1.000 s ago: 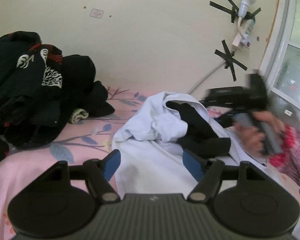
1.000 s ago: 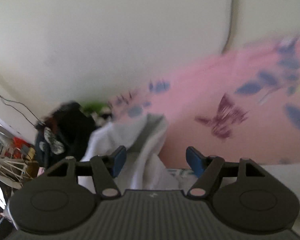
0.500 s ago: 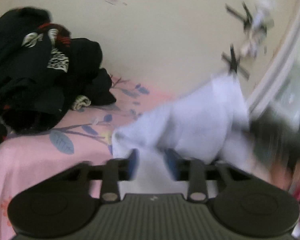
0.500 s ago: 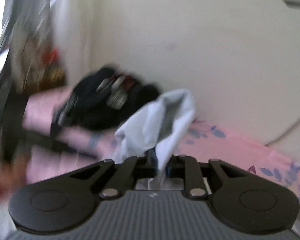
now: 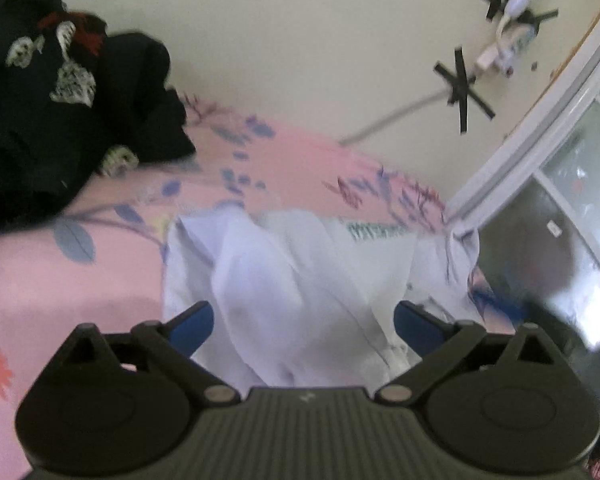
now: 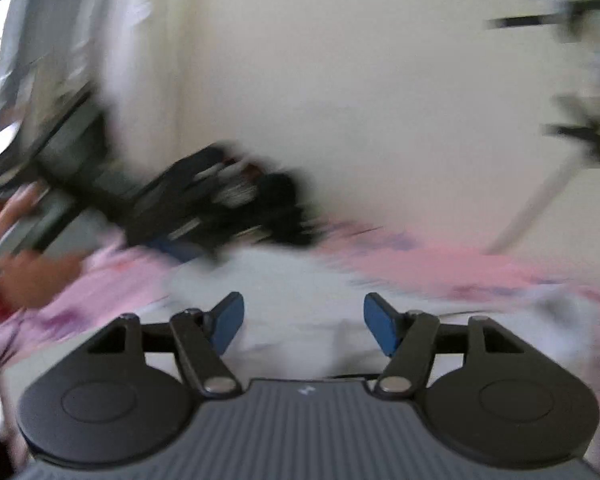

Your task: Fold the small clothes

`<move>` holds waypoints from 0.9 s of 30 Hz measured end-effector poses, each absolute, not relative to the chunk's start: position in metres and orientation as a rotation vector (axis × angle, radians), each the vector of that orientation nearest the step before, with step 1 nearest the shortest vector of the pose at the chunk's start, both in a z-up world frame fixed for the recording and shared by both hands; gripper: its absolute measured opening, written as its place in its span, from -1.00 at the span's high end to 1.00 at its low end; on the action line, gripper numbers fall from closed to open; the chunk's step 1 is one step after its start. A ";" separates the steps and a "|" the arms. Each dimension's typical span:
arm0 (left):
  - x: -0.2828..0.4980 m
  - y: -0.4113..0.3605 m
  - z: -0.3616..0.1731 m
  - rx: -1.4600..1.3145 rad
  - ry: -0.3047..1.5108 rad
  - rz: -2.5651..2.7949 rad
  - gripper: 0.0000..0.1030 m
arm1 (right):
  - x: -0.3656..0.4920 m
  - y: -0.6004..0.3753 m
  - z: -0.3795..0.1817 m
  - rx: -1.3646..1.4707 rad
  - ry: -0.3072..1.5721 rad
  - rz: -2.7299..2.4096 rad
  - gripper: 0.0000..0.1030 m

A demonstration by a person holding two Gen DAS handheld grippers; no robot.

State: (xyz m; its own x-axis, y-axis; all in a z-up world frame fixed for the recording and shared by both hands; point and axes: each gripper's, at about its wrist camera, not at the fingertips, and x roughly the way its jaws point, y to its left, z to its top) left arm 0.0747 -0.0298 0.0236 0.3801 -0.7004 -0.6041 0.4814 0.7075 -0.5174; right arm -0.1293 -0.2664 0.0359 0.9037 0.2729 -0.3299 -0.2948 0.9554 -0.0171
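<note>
I am seeing the pale white cloth shirt (image 5: 300,280) lying rumpled on the pink flowery bed sheet (image 5: 79,280), near the heap of black clothes (image 5: 59,100). My left tongs (image 5: 302,322) are standing wide open above it, having just opened. My right tongs (image 6: 303,322) are opening too, holding nothing (this view is blurry).

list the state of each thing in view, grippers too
left gripper: open, jaws just opened, over the shirt, gripping nothing
right gripper: open, jaws just opened, nothing gripped
white shirt: lying rumpled on the bedsheet, not folded
dark clothes: heaped by the wall
bedsheet: spread under the clothes
</note>
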 end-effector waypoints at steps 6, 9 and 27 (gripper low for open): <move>0.071 -0.056 0.021 -0.230 0.941 -0.791 -0.18 | -0.078 -0.368 0.043 0.092 0.412 -0.050 -0.23; 0.082 -0.064 0.018 -0.178 0.954 -0.739 0.61 | -0.040 -0.382 0.028 0.084 0.483 -0.109 0.22; 0.127 -0.039 0.000 -0.190 0.941 -0.665 0.28 | -0.205 -0.443 -0.015 0.407 0.507 -0.299 -0.05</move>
State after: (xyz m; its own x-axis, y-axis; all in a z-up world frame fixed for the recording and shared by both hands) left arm 0.1275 -0.0393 -0.0005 0.4081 -0.6037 -0.6848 0.4443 0.7866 -0.4288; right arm -0.2051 -0.4427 -0.0150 0.8338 -0.1755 -0.5234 0.3734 0.8776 0.3006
